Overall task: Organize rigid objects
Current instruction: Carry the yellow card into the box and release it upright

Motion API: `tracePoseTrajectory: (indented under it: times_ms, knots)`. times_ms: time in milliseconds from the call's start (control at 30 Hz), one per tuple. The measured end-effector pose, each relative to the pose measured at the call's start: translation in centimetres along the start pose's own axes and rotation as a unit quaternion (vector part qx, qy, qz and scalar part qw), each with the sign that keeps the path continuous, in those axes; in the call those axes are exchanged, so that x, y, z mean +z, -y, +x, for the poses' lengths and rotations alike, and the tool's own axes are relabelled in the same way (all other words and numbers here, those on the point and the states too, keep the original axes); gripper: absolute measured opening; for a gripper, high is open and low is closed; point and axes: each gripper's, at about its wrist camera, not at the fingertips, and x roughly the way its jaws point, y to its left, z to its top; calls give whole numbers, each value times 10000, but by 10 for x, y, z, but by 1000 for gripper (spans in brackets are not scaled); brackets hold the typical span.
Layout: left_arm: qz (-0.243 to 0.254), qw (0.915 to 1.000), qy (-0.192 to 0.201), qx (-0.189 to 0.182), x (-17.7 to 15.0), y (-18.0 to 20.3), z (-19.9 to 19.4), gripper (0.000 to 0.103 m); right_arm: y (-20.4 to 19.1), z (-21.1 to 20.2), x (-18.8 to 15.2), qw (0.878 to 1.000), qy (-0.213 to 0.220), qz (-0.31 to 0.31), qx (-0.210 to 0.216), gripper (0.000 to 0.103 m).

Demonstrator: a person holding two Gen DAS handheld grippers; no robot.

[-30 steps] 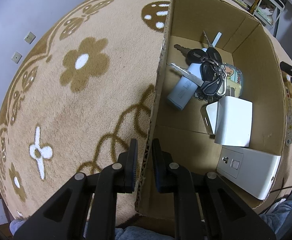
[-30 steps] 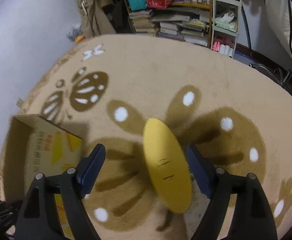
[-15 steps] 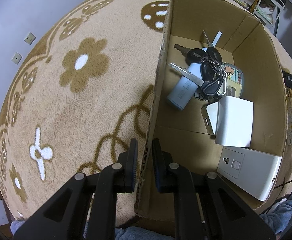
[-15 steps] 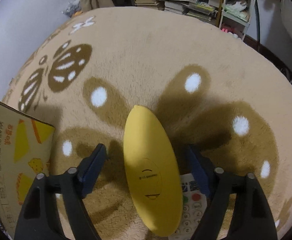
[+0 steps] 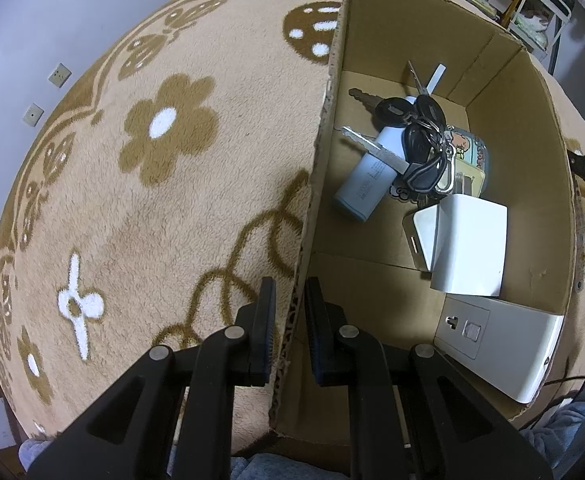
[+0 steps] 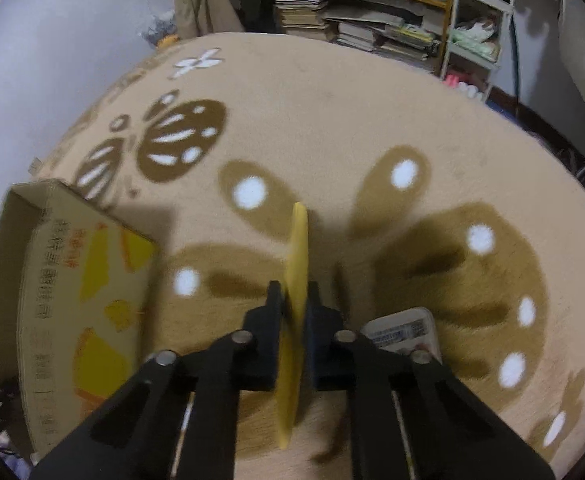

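My left gripper is shut on the near left wall of the open cardboard box, one finger outside, one inside. In the box lie a bunch of keys, a pale blue power bank, a white adapter, a white socket plate and a printed tin. My right gripper is shut on a flat yellow oval object, held edge-on above the rug. A white remote control lies on the rug under the right finger.
The box stands to the left in the right wrist view. The tan rug has brown butterfly and flower patterns. Bookshelves and a white rack stand beyond its far edge. A wall with sockets is at the left.
My right gripper has closed on the yellow oval object, which turned from flat-on to edge-on and rose from the rug. The left gripper has not moved.
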Motion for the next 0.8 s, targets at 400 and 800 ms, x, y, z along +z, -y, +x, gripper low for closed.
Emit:
tracePoseTrajectory:
  times_ms: [400, 800]
  knots:
    - [17, 10000, 6, 18, -1, 0, 1, 14, -32, -84, 5, 9959, 888, -76, 145, 9]
    - [5, 10000, 8, 4, -2, 3, 0, 12, -95, -118, -2, 9765, 1042, -146, 1882, 9]
